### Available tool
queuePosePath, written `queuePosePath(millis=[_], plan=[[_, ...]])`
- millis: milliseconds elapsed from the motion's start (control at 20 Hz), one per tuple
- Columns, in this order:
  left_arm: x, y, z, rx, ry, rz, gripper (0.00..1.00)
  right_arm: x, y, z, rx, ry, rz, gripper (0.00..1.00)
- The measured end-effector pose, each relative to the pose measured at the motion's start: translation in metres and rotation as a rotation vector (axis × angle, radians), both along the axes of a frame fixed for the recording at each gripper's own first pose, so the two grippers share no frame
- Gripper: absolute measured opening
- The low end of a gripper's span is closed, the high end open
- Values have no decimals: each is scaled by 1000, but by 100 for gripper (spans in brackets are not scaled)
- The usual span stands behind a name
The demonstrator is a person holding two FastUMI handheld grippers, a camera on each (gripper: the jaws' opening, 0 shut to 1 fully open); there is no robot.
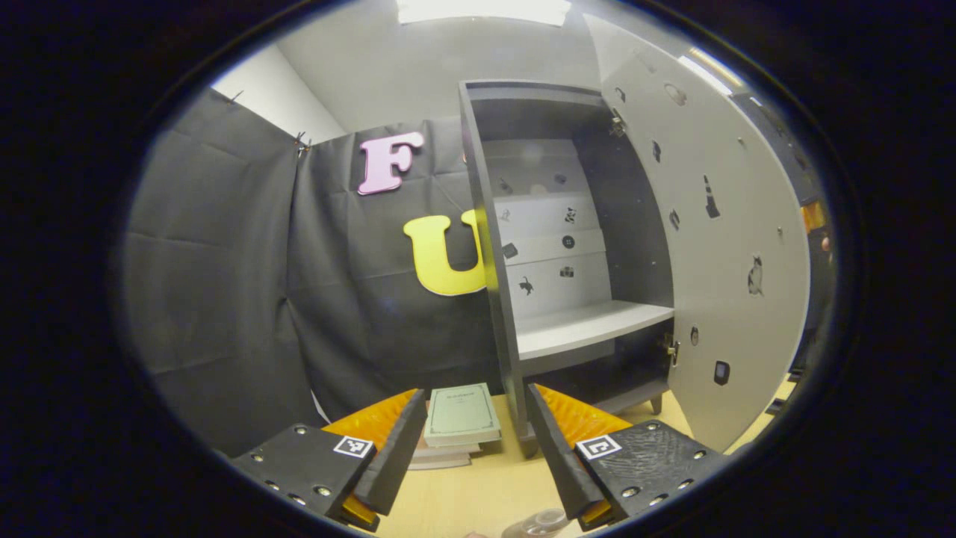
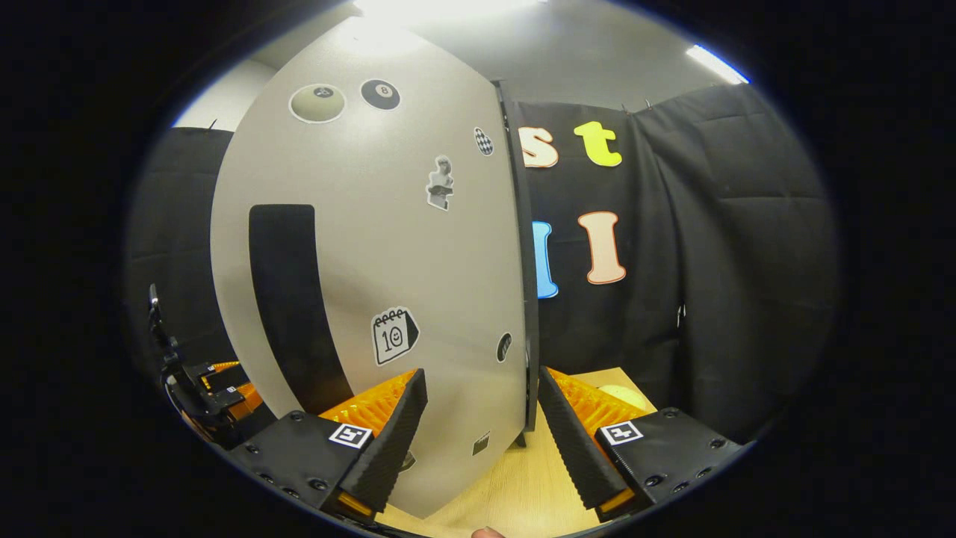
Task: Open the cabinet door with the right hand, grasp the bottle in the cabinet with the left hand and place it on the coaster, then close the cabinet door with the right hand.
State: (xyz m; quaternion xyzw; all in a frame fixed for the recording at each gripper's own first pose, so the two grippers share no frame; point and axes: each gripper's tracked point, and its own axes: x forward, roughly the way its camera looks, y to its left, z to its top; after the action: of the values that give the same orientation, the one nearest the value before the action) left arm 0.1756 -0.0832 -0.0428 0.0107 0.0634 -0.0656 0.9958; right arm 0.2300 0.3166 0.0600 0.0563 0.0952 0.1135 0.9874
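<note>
I see bright ceiling panels (image 1: pixel 484 9) glaring at twelve o'clock in both views, washing out the cabinet door (image 2: pixel 373 224) top. Fisheye bending curves straight edges toward the rim. Focus is sharp; shadows stay soft.

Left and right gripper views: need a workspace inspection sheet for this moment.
Surface: light wooden table.
Job's things: cabinet stands with its door swung wide open; no bottle on its shelf. A clear rounded thing at the bottom edge may be the bottle; too cut off to tell.
Clutter: stack of books beside the cabinet.
Grippers: left gripper open, holding nothing; right gripper open, the door's edge between its fingers.
Cables: nothing seen.
Surroundings: black cloth wall, ceiling light.
</note>
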Motion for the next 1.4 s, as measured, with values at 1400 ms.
queuePosePath(millis=[1400], plan=[[6, 6, 27, 18, -2, 97, 83, 80, 82, 8, 84, -67, 171, 95]])
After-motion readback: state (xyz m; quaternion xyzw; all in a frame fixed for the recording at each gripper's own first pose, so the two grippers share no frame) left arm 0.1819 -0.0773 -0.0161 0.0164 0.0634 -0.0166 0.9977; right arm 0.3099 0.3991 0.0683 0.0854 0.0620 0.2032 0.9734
